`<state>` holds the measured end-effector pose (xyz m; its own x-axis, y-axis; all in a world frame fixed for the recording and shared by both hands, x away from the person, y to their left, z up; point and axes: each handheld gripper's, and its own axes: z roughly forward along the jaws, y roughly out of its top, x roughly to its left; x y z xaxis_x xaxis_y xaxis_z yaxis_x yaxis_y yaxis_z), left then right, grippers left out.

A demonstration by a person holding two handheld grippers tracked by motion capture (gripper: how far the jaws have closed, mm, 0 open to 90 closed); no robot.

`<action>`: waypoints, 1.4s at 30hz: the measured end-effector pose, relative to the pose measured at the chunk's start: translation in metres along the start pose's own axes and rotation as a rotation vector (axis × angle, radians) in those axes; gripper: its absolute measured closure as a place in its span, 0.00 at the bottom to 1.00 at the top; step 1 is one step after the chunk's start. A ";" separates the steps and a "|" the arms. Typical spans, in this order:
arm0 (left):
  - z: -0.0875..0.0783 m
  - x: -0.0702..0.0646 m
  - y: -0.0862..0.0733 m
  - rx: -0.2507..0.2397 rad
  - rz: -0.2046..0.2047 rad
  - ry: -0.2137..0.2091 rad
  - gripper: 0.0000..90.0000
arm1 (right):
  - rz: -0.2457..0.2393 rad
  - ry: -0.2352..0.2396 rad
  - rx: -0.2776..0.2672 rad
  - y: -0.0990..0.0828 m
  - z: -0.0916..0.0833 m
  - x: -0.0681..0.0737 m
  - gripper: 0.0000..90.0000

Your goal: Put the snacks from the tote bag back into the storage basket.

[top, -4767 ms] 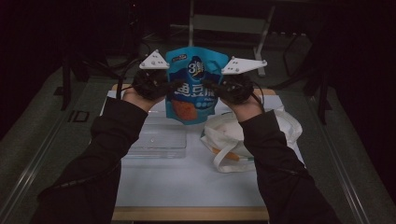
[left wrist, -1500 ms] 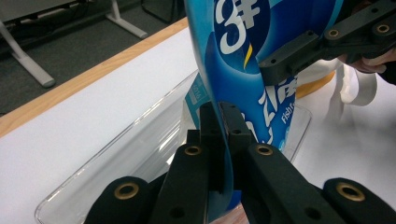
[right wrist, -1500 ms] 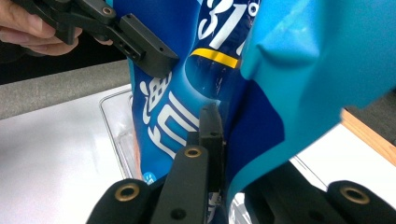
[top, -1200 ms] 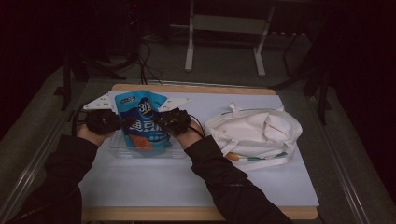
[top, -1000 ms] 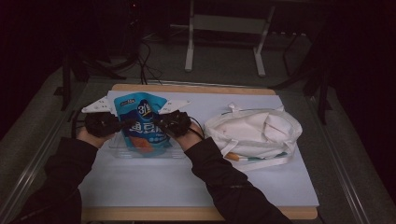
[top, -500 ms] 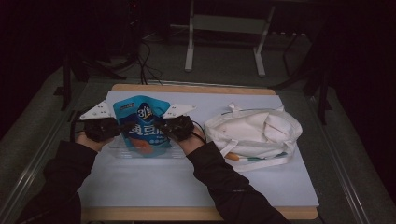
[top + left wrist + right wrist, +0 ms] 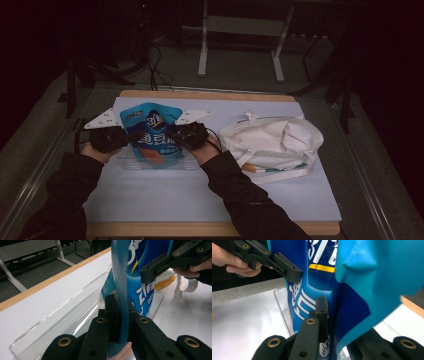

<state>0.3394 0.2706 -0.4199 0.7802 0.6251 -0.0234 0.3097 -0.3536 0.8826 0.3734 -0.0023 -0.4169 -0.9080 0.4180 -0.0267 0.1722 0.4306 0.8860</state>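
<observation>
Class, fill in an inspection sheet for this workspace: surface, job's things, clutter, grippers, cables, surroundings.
Surface: white sheet over a wooden table.
Job's things: blue pouch upright, its base in the clear tray.
Clutter: white cloth bag at the right, a pen-like item beside it.
Grippers: left gripper and right gripper each pinch a pouch edge; jaws have just been easing open.
Cables: black cables on the floor beyond.
Surroundings: dark room, metal frame legs.
</observation>
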 end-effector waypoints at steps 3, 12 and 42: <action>0.001 -0.001 0.000 0.006 0.002 0.008 0.89 | 0.001 -0.003 -0.002 0.000 -0.001 -0.001 0.85; 0.000 -0.003 0.000 -0.008 -0.012 0.024 0.70 | 0.003 0.003 -0.018 0.003 -0.003 0.000 0.51; -0.005 -0.010 -0.015 0.002 -0.122 0.082 0.02 | 0.039 0.049 -0.028 -0.002 -0.017 -0.012 0.17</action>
<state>0.3245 0.2733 -0.4307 0.6897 0.7183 -0.0919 0.4007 -0.2729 0.8746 0.3769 -0.0220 -0.4106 -0.9186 0.3939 0.0305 0.1979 0.3920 0.8984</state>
